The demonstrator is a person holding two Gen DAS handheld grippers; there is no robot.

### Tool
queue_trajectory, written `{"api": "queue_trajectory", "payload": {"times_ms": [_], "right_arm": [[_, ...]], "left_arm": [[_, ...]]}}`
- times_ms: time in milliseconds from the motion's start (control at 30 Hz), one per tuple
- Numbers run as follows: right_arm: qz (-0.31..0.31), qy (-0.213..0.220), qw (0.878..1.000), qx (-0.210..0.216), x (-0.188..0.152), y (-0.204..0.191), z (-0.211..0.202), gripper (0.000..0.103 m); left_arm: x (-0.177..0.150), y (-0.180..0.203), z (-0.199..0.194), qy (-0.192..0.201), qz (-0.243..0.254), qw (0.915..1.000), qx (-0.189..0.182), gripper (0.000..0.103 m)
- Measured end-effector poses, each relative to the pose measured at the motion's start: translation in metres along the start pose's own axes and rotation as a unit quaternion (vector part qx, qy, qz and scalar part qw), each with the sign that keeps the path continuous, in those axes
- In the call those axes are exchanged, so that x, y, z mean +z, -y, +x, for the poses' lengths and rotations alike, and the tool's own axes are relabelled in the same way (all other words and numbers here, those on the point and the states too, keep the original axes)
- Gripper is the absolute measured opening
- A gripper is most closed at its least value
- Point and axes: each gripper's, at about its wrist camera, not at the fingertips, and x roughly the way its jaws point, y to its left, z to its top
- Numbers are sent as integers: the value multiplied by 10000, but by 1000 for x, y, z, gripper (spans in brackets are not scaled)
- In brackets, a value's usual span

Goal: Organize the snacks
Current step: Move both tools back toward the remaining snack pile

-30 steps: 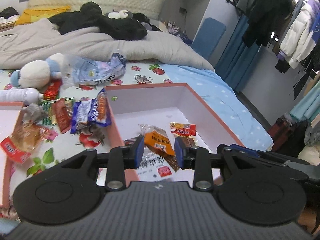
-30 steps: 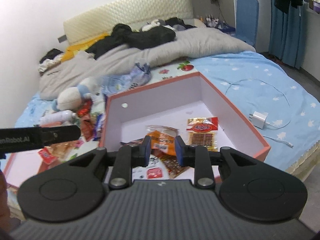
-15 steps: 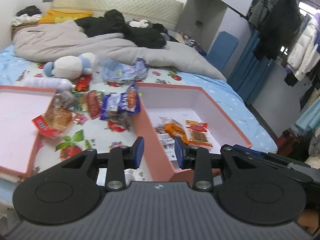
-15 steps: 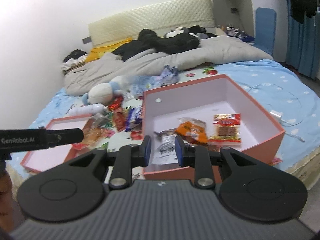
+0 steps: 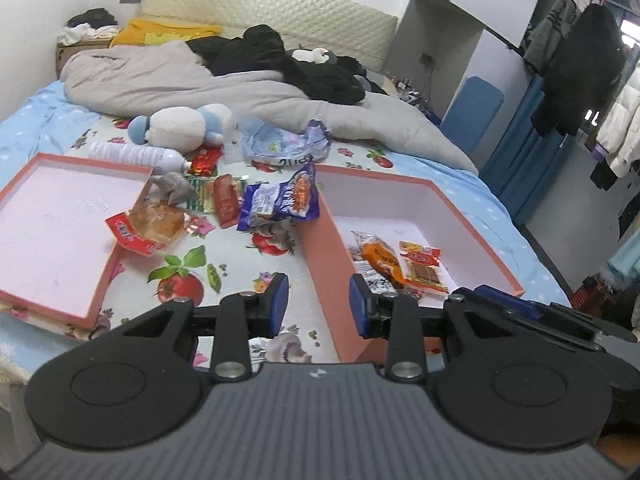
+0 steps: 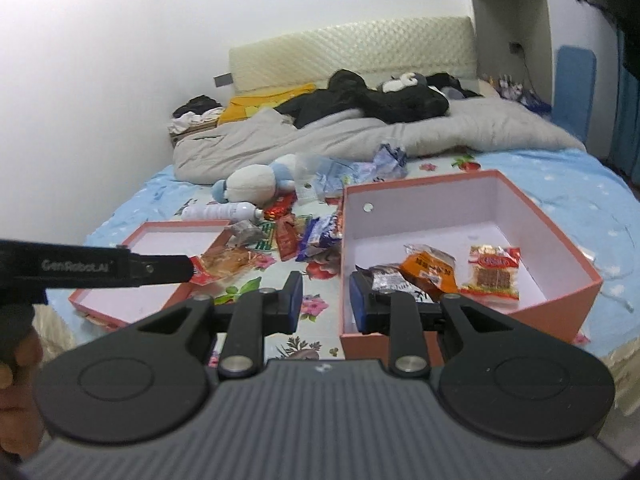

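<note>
Left wrist view: loose foil snack packets lie on the floral bedsheet at 11 o'clock, awaiting sorting into the salmon-pink cardboard box at 1 o'clock, which holds three. Left claw and right claw hover spread, empty, touching nothing.

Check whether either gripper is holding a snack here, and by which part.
Nothing is held. The left gripper and right gripper both stand open and empty, short of the salmon-pink cardboard box.
</note>
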Motion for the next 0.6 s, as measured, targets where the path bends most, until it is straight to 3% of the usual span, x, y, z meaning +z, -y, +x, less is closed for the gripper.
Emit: {"api": "queue_trajectory", "payload": {"times_ms": [300,600], "right_arm": [[-61,-238,9991,340,-10,-26,19,28],[-184,-444,9980,411,9,-36,68,28]], "left_arm": [[-16,-41,14,-287,-371,9987,186,38],[4,-83,56,-452,-678,9962,319,38]]}}
